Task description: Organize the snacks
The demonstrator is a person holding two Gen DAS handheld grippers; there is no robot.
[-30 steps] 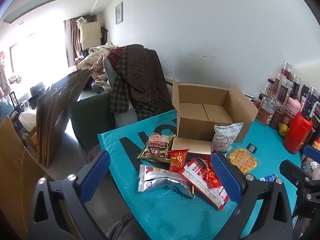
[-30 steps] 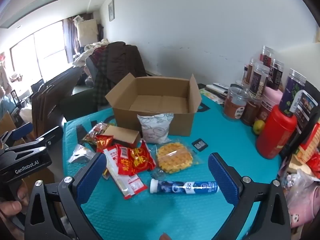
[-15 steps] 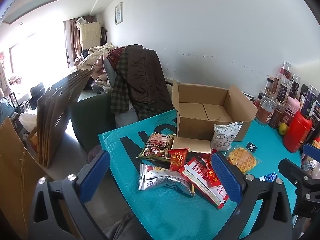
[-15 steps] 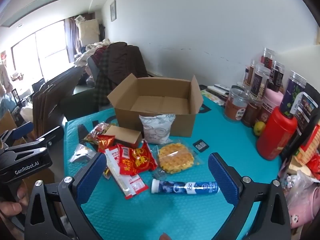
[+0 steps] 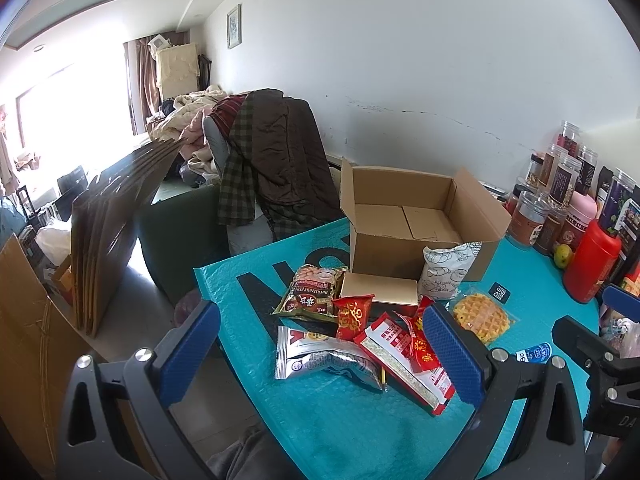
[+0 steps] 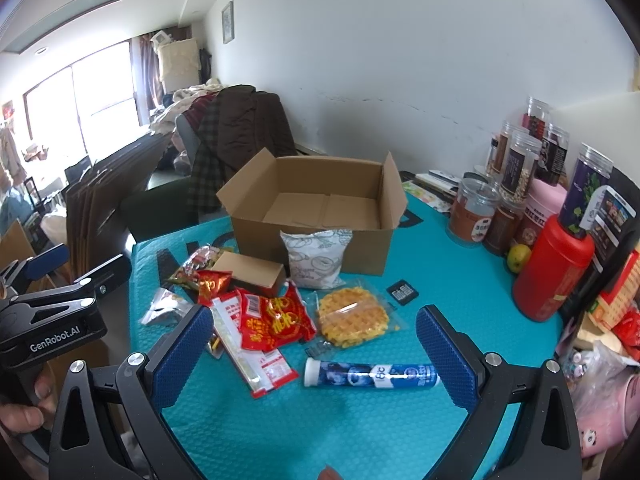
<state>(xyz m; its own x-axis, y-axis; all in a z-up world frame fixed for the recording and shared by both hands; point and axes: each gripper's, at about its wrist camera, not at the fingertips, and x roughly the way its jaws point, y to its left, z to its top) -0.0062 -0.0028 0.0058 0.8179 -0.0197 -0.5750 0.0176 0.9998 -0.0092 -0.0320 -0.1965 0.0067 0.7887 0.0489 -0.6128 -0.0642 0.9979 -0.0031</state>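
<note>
An open cardboard box (image 6: 320, 216) (image 5: 416, 224) stands empty at the back of the teal table. In front of it lie loose snacks: a white pouch (image 6: 316, 256), a wrapped waffle (image 6: 352, 318), red packets (image 6: 272, 316), a silver bag (image 5: 324, 354), a nut bag (image 5: 312, 292), a small brown carton (image 5: 378, 288) and a blue tube (image 6: 372, 372). My left gripper (image 5: 320, 344) hovers open above the silver bag and red packets. My right gripper (image 6: 316, 348) hangs open over the tube. Neither holds anything.
Jars (image 6: 516, 168), a red bottle (image 6: 552, 268) and a green fruit (image 6: 518, 258) crowd the table's right side. A small black card (image 6: 403, 292) lies near the waffle. A chair draped with coats (image 5: 272, 160) and flat cardboard sheets (image 5: 108, 224) stand beyond the table's left edge.
Both views have drifted slightly; the grippers stay open and the snacks have not moved.
</note>
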